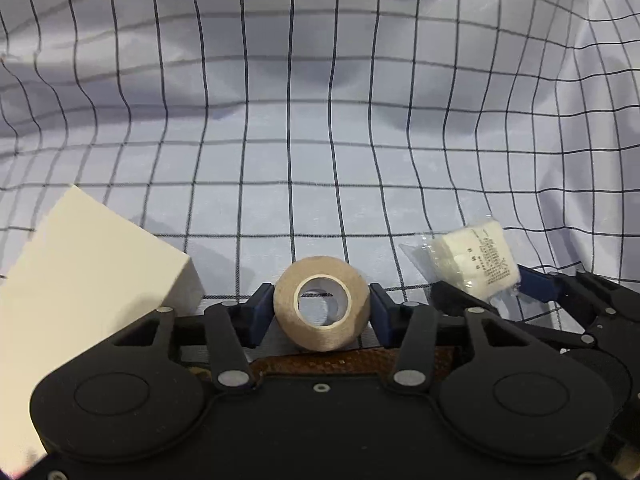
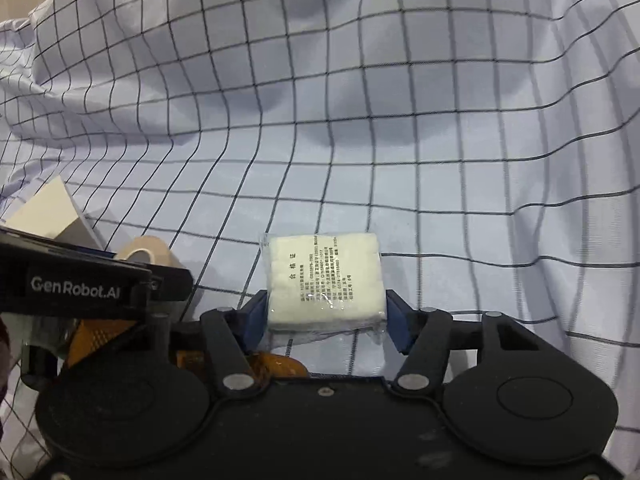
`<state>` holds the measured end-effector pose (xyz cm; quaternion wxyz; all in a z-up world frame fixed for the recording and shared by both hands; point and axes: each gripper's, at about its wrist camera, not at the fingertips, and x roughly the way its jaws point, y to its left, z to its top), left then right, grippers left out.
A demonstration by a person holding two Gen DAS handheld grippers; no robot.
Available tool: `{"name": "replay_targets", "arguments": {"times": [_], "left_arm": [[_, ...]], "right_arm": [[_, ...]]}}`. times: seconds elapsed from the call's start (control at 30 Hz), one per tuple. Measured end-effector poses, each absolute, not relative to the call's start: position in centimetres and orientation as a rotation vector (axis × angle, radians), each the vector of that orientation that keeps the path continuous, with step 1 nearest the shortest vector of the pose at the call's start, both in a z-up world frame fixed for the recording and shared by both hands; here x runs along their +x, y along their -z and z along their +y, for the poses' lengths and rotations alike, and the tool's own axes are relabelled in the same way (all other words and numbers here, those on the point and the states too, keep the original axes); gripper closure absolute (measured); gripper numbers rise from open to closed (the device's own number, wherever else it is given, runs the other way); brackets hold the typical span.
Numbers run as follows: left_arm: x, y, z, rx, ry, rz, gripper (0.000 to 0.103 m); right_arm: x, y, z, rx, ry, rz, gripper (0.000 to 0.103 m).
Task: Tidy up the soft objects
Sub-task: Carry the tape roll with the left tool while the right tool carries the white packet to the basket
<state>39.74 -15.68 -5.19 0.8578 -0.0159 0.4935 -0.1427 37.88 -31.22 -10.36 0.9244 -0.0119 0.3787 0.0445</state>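
Item one: left gripper [image 1: 322,306], blue pads pinching a roll of beige tape [image 1: 322,308] from either side, the roll lying on its side with its white-rimmed core facing the left wrist camera and its lower edge touching the checked cloth [image 1: 320,140]. Item two: right gripper [image 2: 326,312], blue pads pressed against the two lower sides of a sealed clear packet of white cotton pads [image 2: 326,280], its face printed with dark text and tilted up toward the right wrist camera; the packet's lower end lies on the cloth between the pads. Item three: pale cloth with a dark grid pattern, covering the whole surface and rising in rumpled folds behind both grippers. Item four: white box [image 1: 92,264], standing just left of the left gripper on the cloth, one corner pointing away from the camera. Relative placement: in the left wrist view the packet sits to the right of the tape roll, near it but apart; in the right wrist view the roll and the box appear at far left, behind the black body of the left gripper, which bears white lettering.
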Motion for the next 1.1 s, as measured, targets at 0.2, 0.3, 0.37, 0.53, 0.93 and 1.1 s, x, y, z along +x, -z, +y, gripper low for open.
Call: {"name": "replay_targets", "arguments": {"times": [0.2,0.3,0.37,0.53,0.93,1.1], "left_arm": [[37.0,1.0,-15.2,-0.001,0.311,0.955,0.054],[34.9,-1.5,-14.0,-0.01,0.317,0.914,0.054],[33.4,-2.9,-12.9,-0.021,0.318,0.893,0.054],[28.6,-6.3,-9.8,-0.023,0.31,0.823,0.054],[16.6,-8.3,-4.3,0.017,0.312,0.733,0.054],[14.0,-6.2,-2.9,-0.019,0.284,0.781,0.054]], "right_arm": [[35.0,6.7,-31.5,0.028,-0.067,0.701,0.043],[32.8,4.8,-31.2,0.027,-0.069,0.653,0.043],[30.7,3.5,-31.0,0.022,-0.071,0.614,0.043],[25.0,0.8,-30.1,0.02,-0.096,0.525,0.043],[9.8,-1.8,-27.7,0.013,-0.177,0.405,0.043],[6.7,-0.6,-27.4,0.065,-0.208,0.466,0.043]]}}
